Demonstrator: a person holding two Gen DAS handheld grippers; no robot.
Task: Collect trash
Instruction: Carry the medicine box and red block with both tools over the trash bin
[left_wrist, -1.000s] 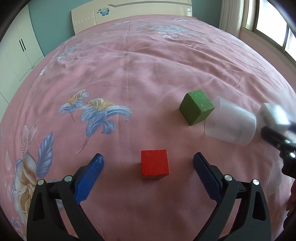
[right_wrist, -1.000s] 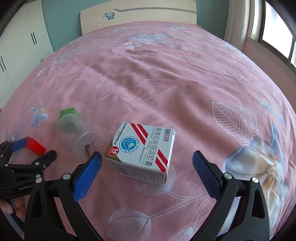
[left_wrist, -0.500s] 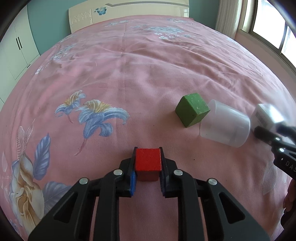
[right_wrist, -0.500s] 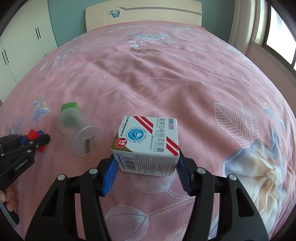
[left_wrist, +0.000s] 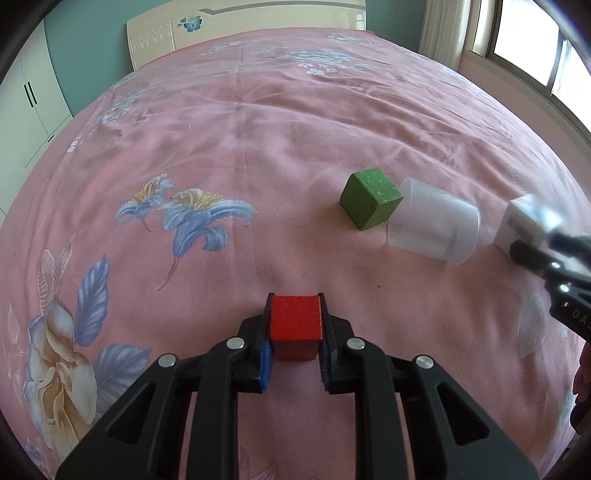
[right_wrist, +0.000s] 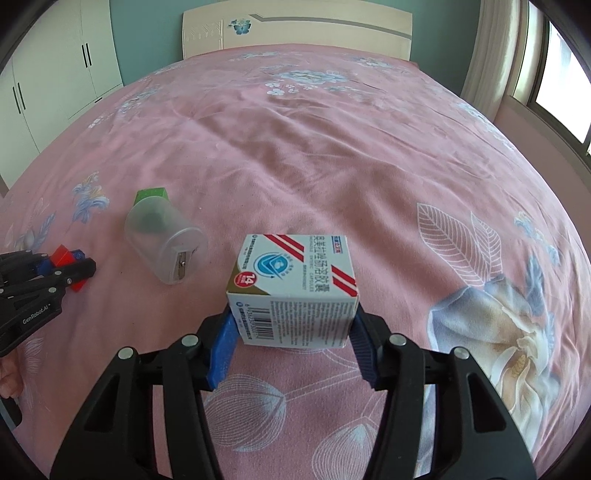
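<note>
The left gripper (left_wrist: 295, 345) was clenched on a red block (left_wrist: 295, 323), its lower half hidden between the blue pads, on the pink bedspread (left_wrist: 258, 129). The right gripper (right_wrist: 293, 341) gripped a white medicine box (right_wrist: 295, 291) by its 2 side faces; the box's underside was out of sight. Between them lay a frosted plastic cup (right_wrist: 166, 245) on its side, partly covering a green block (left_wrist: 369, 203). In the left wrist view the box was cut off and blurred.
</note>
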